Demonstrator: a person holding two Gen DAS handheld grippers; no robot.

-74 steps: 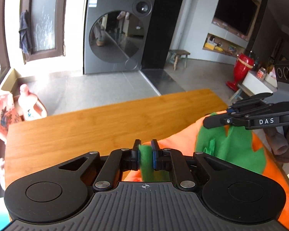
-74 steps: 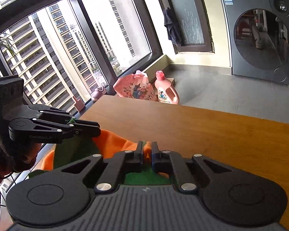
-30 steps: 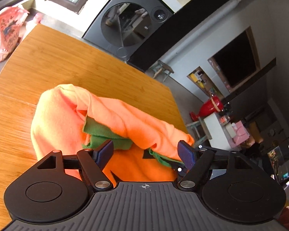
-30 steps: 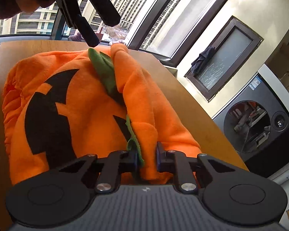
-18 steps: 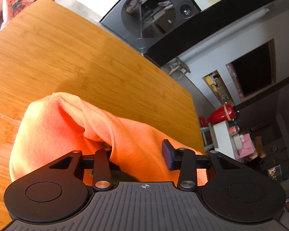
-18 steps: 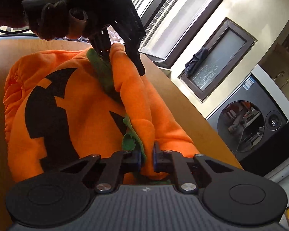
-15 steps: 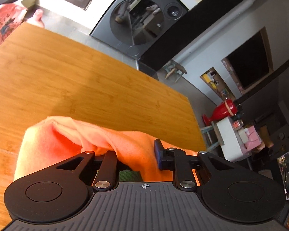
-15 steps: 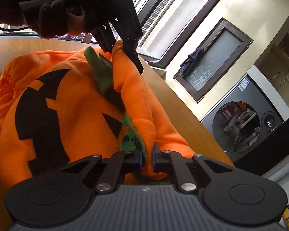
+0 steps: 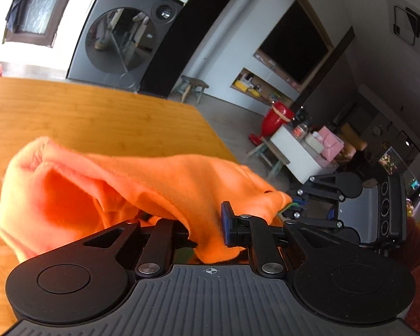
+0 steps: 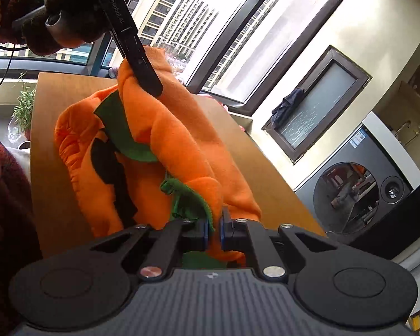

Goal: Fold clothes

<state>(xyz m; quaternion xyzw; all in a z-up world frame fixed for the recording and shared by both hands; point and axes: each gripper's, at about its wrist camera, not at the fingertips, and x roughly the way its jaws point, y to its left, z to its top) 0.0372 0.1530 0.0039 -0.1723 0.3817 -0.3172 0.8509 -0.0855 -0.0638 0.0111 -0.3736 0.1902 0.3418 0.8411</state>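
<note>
An orange pumpkin costume (image 10: 154, 151) with black face patches and a green collar lies bunched on the wooden table (image 10: 254, 162). My right gripper (image 10: 215, 231) is shut on its orange and green edge at the near end. My left gripper (image 9: 203, 228) is closed on a thick fold of the orange fabric (image 9: 154, 176) at the other end, its jaws held apart by the cloth. The left gripper also shows in the right wrist view (image 10: 142, 64), lifting that fold. The right gripper shows in the left wrist view (image 9: 296, 207).
A grey washing machine (image 9: 120, 42) stands beyond the table's far edge. A red vase (image 9: 274, 117) and a white side table (image 9: 302, 151) stand on the floor to the right. Large windows (image 10: 182, 16) run along the other side.
My left gripper let go of the green collar, opened wide, then closed on the orange fold and lifted it. My right gripper kept its hold throughout.
</note>
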